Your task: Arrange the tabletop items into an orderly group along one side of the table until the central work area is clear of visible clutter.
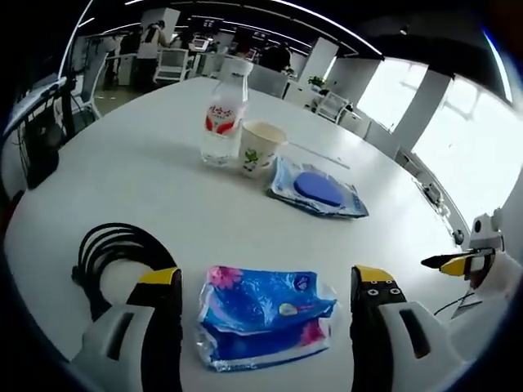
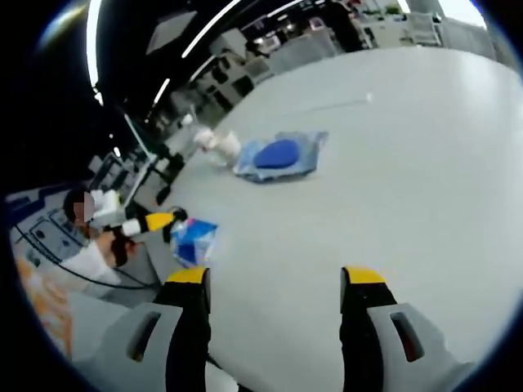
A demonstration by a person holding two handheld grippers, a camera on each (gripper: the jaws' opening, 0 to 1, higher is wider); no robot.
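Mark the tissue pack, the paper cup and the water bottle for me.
tissue pack (image 1: 263, 314), left gripper view, middle of its blue wrapper.
paper cup (image 1: 260, 151), left gripper view, printed side wall.
water bottle (image 1: 223, 117), left gripper view, red label.

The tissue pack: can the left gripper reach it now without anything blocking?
Probably yes. The tissue pack lies flat between the open jaws of the left gripper, and the black cable coil sits off to one side.
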